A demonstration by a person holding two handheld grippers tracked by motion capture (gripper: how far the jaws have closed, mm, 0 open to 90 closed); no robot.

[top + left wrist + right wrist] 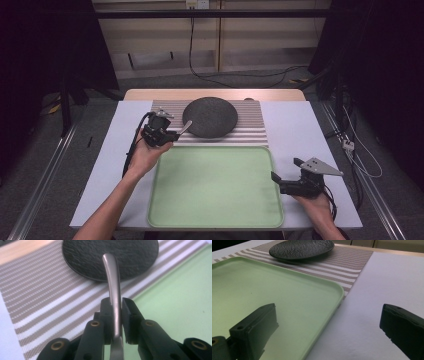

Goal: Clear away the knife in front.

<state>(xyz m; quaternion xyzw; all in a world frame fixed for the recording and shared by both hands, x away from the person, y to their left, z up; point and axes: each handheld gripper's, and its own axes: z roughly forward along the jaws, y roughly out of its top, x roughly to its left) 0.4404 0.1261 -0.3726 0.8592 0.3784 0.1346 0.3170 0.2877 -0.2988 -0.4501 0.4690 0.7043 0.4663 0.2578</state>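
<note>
At left of the high view we note the left gripper (176, 134) clamped on a metal handle (113, 290), dark plate (210, 116) beyond, right gripper (287, 175) gaping wide beside the green tray (215, 187).

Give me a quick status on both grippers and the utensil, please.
Left gripper shut on metal utensil handle, its end over the dark plate. Right gripper open, idle beside green tray. Nothing in the way.

Left black two-jaw gripper (172, 135) raised in the left hand (147, 155), jaws clamped tight, forearm angled inward. Right black two-jaw gripper (286, 176) low in the right hand (315, 205), jaws spread wide.
</note>
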